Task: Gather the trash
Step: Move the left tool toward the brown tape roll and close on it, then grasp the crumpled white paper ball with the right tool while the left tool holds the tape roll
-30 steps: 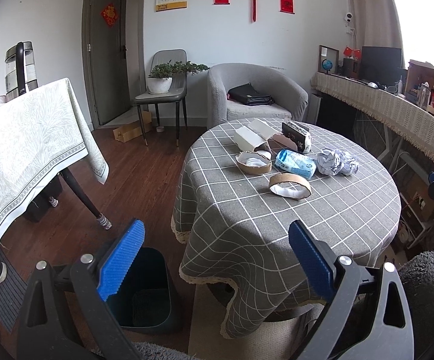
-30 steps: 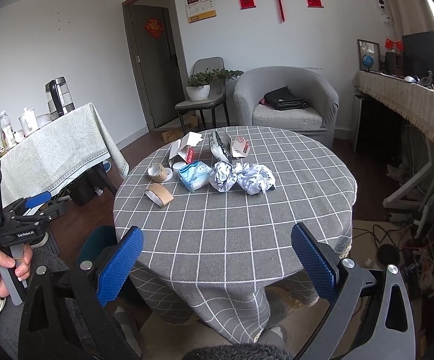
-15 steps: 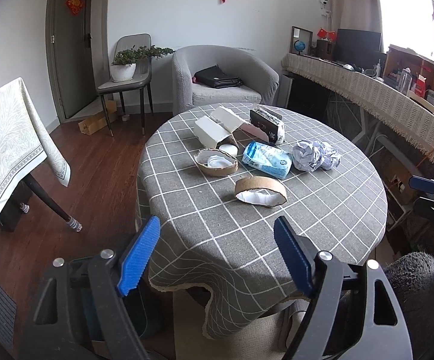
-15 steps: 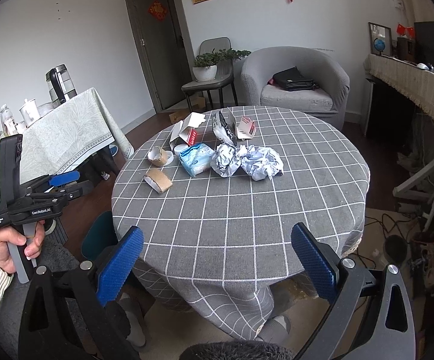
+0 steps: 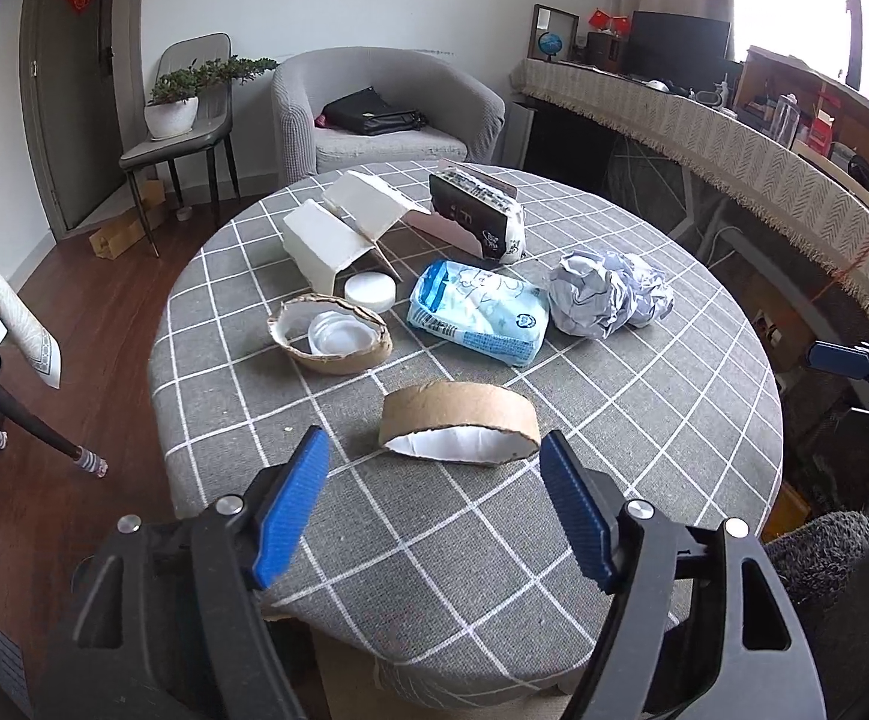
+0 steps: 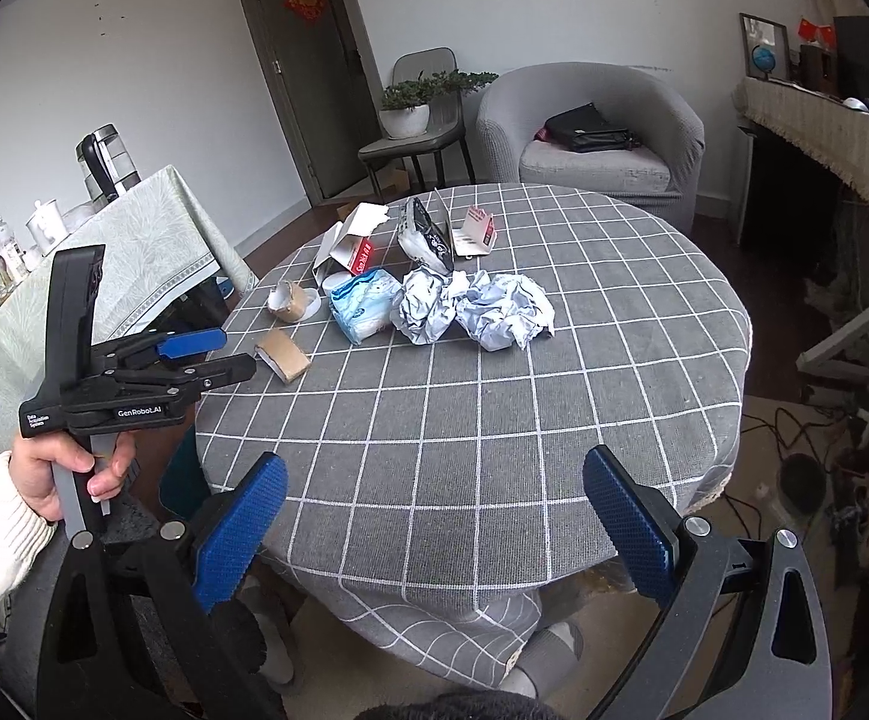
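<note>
Trash lies on the round grey checked table [image 5: 644,432]: a cardboard tape ring [image 5: 458,423], a torn cardboard ring [image 5: 329,342] with a clear lid in it, a blue tissue pack [image 5: 476,312], crumpled paper [image 5: 608,294], white torn boxes [image 5: 338,234] and a black-and-white packet [image 5: 476,219]. My left gripper [image 5: 434,510] is open and empty, just short of the tape ring, which lies ahead between its fingers. My right gripper [image 6: 434,534] is open and empty above the near table edge [image 6: 434,540]. The crumpled paper [image 6: 494,312] lies well ahead of it. The left gripper also shows in the right wrist view [image 6: 194,354].
A dark bin [image 6: 185,480] stands on the floor by the table's left side, mostly hidden. A second table with a pale cloth [image 6: 134,252] stands to the left. A grey armchair [image 5: 374,114] and a chair with a plant [image 5: 182,114] stand beyond.
My left gripper has moved forward over the table toward the tape ring, and the bin has left its view. My right gripper has tilted down a little toward the table.
</note>
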{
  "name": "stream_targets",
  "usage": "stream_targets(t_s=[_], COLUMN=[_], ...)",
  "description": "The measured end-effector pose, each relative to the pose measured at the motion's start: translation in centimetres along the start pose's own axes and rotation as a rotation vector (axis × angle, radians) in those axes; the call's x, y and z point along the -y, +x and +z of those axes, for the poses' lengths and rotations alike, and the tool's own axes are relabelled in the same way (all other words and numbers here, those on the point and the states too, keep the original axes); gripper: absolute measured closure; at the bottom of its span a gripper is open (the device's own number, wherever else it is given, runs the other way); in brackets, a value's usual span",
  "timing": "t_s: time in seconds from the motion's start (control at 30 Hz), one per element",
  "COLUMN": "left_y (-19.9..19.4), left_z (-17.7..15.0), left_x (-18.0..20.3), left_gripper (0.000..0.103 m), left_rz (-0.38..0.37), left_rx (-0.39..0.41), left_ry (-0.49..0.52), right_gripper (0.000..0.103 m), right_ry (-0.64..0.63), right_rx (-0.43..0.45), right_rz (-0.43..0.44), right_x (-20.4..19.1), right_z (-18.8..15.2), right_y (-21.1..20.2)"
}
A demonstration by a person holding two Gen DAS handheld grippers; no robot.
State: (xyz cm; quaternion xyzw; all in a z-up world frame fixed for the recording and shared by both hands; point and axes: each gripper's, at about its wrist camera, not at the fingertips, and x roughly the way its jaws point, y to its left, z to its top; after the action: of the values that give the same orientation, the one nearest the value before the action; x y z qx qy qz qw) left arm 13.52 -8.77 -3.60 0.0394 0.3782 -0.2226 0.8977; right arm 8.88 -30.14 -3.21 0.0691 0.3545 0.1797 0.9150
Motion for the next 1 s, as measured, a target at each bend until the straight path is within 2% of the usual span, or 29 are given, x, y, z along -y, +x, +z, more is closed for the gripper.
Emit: stream_targets(t_s=[0.2, 0.53, 0.63, 0.67, 0.8, 1.0], left_y=[1.9, 4.0, 4.5, 4.6, 4.9, 4.9], left_z=[0.8, 1.3, 1.5, 1.6, 1.8, 2.0], left_x=[0.4, 1.3, 1.5, 1.4, 1.3, 0.6], left_gripper=[0.026, 0.025, 0.029, 0.033, 0.033, 0.034], left_rz=[-0.034, -0.018, -0.022, -0.023, -0.037, -0.057], left_rx=[-0.012, -0.031, -0.036, -0.037, -0.034, -0.029], left_ry=[-0.017, 0.044, 0.051, 0.052, 0.04, 0.019], right_gripper=[0.003, 0.003, 0.004, 0.005, 0.025, 0.032], right_ry=[0.006, -0.005, -0.007, -0.005, 0.01, 0.077], right_rx=[-0.001, -0.015, -0.024, -0.028, -0.057, -0.083], right_rz=[-0.005, -0.003, -0.005, -0.003, -0.025, -0.014], right_x=[0.9, 1.9, 2.2, 2.4, 3.6, 5.5], right_z=[1.0, 2.6, 3.6, 4.0, 5.4, 6.5], right_y=[0.7, 2.5, 3.4, 3.8, 5.5, 7.5])
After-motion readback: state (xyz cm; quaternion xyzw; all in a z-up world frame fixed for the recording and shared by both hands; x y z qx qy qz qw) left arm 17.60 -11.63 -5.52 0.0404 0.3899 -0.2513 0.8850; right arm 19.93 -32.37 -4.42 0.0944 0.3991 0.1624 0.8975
